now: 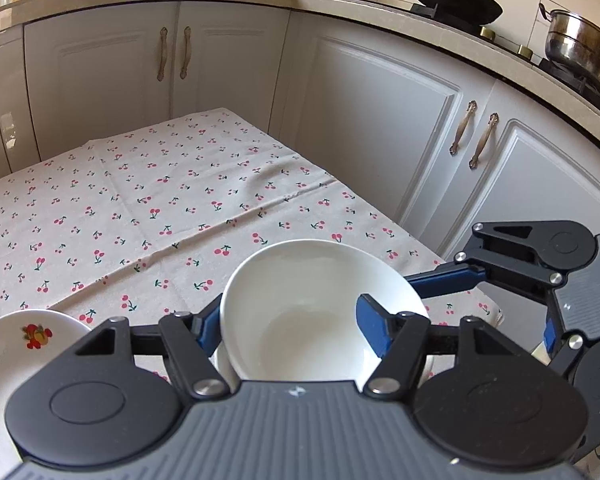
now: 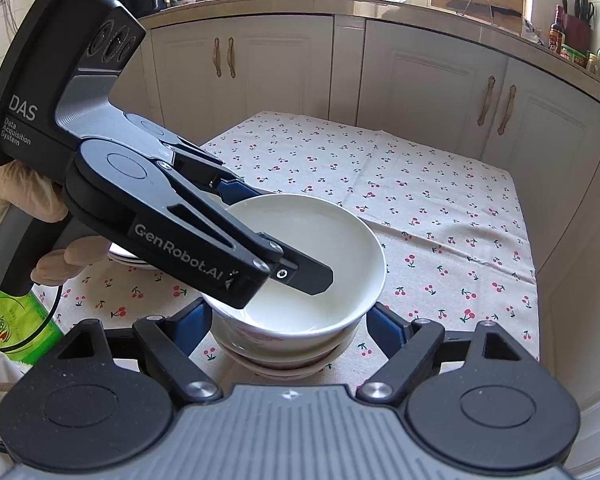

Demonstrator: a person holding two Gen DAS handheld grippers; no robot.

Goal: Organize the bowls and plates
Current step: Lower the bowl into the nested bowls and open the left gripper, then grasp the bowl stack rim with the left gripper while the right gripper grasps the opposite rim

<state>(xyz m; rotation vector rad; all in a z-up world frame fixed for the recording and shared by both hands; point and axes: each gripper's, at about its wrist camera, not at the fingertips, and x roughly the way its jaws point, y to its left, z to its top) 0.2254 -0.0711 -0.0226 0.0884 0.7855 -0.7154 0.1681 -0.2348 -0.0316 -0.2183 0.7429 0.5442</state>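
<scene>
A plain white bowl (image 1: 300, 312) (image 2: 320, 240) rests on top of a stack of bowls (image 2: 284, 356) near the front of the cherry-print tablecloth (image 2: 440, 220). My left gripper (image 1: 287, 308) (image 2: 292, 236) comes in from the left and straddles that bowl's wall. One blue pad lies against the outside, the other finger reaches down inside, and the jaws are shut on the bowl. My right gripper (image 2: 286, 308) flanks the stack lower down, its pads against both sides of the bowls. In the left wrist view the right gripper (image 1: 476, 308) sits at the bowl's right edge.
A white plate with a fruit print (image 1: 20, 344) lies at the left, by the plates (image 2: 128, 258) behind the left gripper. A green bottle (image 2: 24, 332) stands at the near left. A gloved hand (image 2: 4, 196) holds the left gripper. White cabinets (image 1: 380, 128) border the table.
</scene>
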